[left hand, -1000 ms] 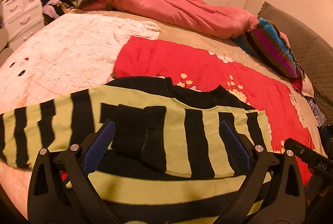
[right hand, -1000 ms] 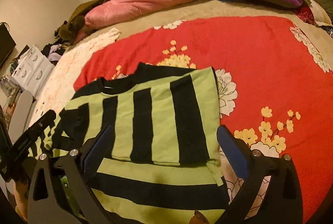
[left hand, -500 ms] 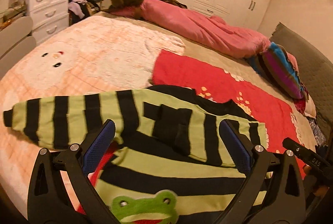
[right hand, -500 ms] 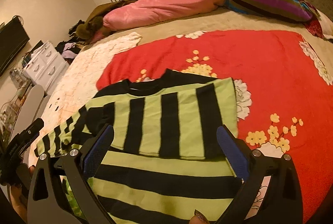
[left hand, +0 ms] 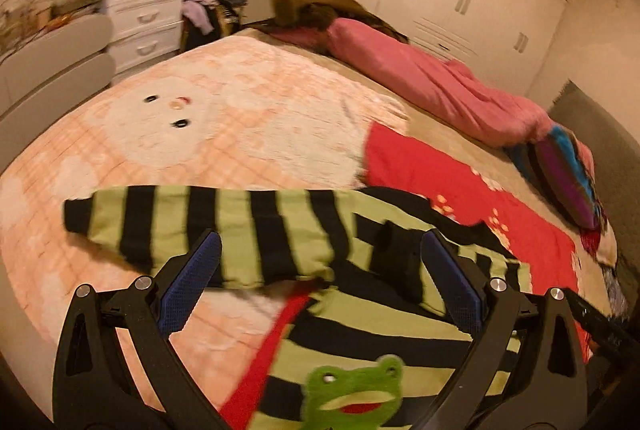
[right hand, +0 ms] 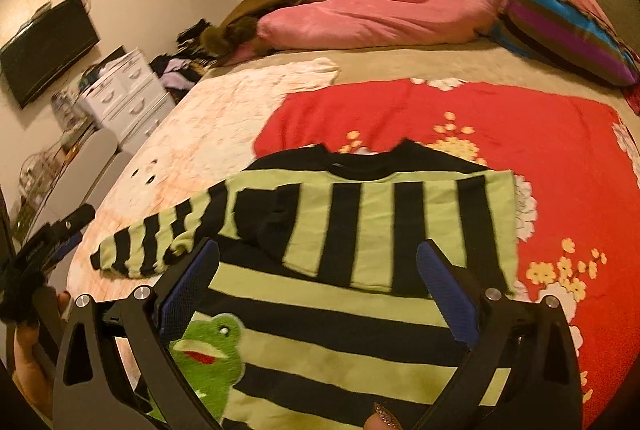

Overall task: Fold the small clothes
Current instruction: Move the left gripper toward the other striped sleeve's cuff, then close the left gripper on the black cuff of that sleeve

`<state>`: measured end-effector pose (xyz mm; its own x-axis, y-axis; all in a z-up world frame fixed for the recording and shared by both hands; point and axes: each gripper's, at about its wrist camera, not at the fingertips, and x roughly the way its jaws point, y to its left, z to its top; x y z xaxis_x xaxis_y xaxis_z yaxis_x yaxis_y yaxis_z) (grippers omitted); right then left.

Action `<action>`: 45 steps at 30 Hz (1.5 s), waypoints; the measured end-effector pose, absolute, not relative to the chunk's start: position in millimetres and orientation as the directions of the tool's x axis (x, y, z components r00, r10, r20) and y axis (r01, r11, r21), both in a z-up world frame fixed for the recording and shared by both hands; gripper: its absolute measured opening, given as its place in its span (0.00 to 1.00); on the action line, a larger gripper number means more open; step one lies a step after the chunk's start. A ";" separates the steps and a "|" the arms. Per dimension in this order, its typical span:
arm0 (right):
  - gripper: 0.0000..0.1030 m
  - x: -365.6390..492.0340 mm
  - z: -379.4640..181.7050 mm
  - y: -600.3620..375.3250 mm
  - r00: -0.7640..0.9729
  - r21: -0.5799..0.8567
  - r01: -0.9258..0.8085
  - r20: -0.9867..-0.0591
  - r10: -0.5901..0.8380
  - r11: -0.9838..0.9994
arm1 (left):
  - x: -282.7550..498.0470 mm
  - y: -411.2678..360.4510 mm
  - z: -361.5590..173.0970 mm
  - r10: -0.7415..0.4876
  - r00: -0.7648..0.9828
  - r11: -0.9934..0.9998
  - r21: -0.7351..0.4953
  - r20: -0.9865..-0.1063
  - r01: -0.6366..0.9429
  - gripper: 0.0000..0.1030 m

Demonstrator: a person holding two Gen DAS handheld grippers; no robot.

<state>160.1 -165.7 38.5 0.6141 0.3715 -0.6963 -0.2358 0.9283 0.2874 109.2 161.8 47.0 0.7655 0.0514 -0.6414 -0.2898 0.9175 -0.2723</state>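
Striped sweater [right hand: 360, 230] hem cut off below both gaping tools.

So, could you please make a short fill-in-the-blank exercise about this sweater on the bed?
1. The sweater has green and ____ stripes.
2. The patch sewn on its front shows a ____.
3. Both the left gripper and the right gripper are ____.
4. The unfolded sleeve lies on the ____ blanket.

Missing words: black; frog; open; peach
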 end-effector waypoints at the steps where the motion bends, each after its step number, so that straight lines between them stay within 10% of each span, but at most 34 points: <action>1: 0.96 158.9 38.9 -158.1 0.611 0.283 -0.249 -0.696 0.377 0.926 | 105.7 170.6 46.3 0.061 0.763 0.911 -0.277 -0.643 -0.306 0.91; 42: 0.96 162.0 -15.8 -64.8 0.494 0.221 -0.330 -0.788 0.368 0.918 | 82.0 372.5 -103.9 -0.015 0.736 0.493 -0.645 -0.677 -0.583 0.90; 45: 0.96 163.7 -20.3 -67.1 0.489 0.220 -0.321 -0.795 0.360 0.921 | 82.9 378.3 -107.1 -0.005 0.763 0.469 -0.675 -0.647 -0.570 0.72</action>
<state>163.7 -67.1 -20.3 0.4886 0.3603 -0.7946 -0.3212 0.9211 0.2202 82.9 378.3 -107.1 0.7627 -0.0045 -0.6468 -0.5697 0.4688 -0.6750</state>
